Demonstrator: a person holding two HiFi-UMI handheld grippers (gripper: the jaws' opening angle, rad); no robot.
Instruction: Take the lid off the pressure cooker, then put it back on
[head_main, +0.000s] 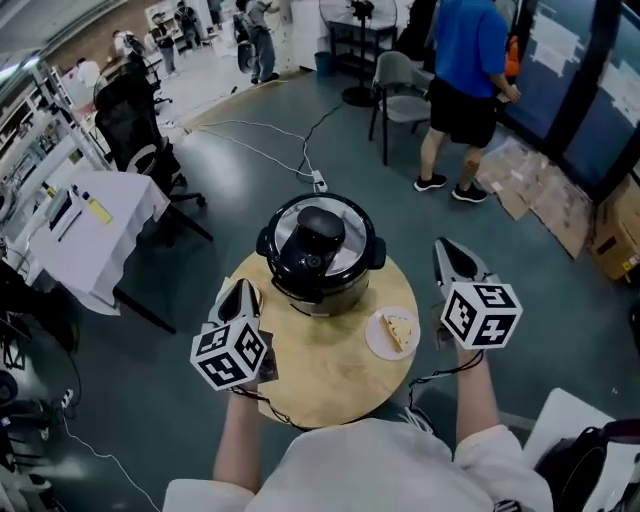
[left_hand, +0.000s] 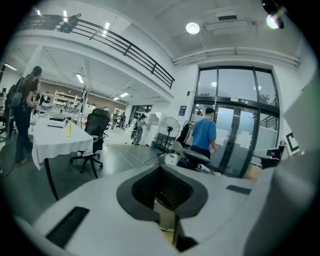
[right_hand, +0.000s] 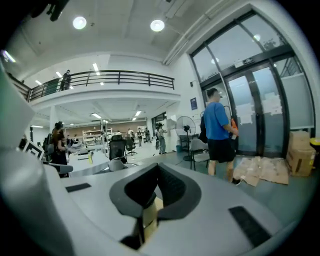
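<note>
A squat stainless-steel pressure cooker (head_main: 322, 285) with black side handles stands toward the far edge of the round wooden tabletop (head_main: 320, 385). Its silver lid (head_main: 345, 250) with a bulky black centre handle sits on top of it, level all round as far as the head view shows. The left claw (head_main: 240, 292) hovers just left of the pot and the right claw (head_main: 447, 252) hangs off to its right, clear of the tabletop's edge. Each has its jaws pressed together with nothing between them, and neither touches the cooker. A lid that is on suits a moment ahead of lifting as well as one after it has been set back, and these views do not settle which. Either way, I judge that handling the lid well means gripping the black centre handle squarely, keeping the lid flat, bracing the pot by a side handle, and staying clear of the small white plate (head_main: 375, 345) with its pale wedge of food (head_main: 398, 329) near the right side.
</note>
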